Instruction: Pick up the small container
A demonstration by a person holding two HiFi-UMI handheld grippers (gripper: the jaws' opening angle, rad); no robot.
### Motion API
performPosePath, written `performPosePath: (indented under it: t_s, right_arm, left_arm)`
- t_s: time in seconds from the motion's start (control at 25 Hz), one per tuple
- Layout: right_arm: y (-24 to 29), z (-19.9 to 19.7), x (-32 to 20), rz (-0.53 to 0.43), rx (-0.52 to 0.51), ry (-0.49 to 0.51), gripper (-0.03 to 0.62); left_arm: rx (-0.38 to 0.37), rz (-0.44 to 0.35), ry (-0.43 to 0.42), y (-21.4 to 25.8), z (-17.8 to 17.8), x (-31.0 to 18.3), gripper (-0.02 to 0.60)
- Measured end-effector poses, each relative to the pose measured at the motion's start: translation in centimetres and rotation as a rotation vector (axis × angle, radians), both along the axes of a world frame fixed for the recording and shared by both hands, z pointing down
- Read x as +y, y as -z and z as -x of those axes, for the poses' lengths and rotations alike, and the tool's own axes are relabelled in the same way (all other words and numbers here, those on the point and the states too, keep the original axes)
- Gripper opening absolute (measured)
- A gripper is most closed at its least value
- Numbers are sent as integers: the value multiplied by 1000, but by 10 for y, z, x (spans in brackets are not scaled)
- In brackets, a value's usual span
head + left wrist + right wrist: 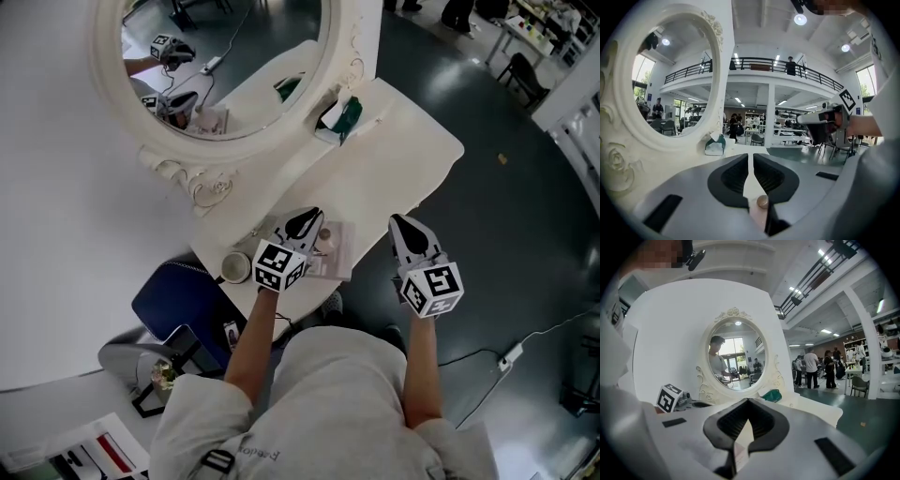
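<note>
Lying just under and ahead of the left gripper (305, 223), the small container (762, 202) shows through the slit between that gripper's jaws. The left hand is therefore plainly the nearer; the right gripper (406, 227) hangs off to the side by the edge of the table (412, 141). Both pairs of jaws are pressed together and hold nothing, so the left would have to part before closing on anything. The container looks round, with a dull brownish top — no long axis to line up with — and seems to rest on a pale tray (339, 258).
</note>
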State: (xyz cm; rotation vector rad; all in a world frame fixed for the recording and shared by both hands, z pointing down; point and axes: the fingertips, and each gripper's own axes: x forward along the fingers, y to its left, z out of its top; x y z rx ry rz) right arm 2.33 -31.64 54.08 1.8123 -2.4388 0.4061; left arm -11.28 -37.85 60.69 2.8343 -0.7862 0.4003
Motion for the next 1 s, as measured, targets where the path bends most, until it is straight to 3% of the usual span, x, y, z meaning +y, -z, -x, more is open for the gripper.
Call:
performPosePath:
  t_s: [0.12,0.44,1.0]
  right_arm:
    - [-3,1,-1,12,7,-1,14]
    - [-7,5,-3,39,43,8,14]
    - [-20,-2,5,70,62,-38,14]
  left_arm:
    - [18,27,-31,-16,0,7,113]
    - [-20,25,-152,-44,-13,27,176]
    - [-104,25,-174,-97,-17,37,187]
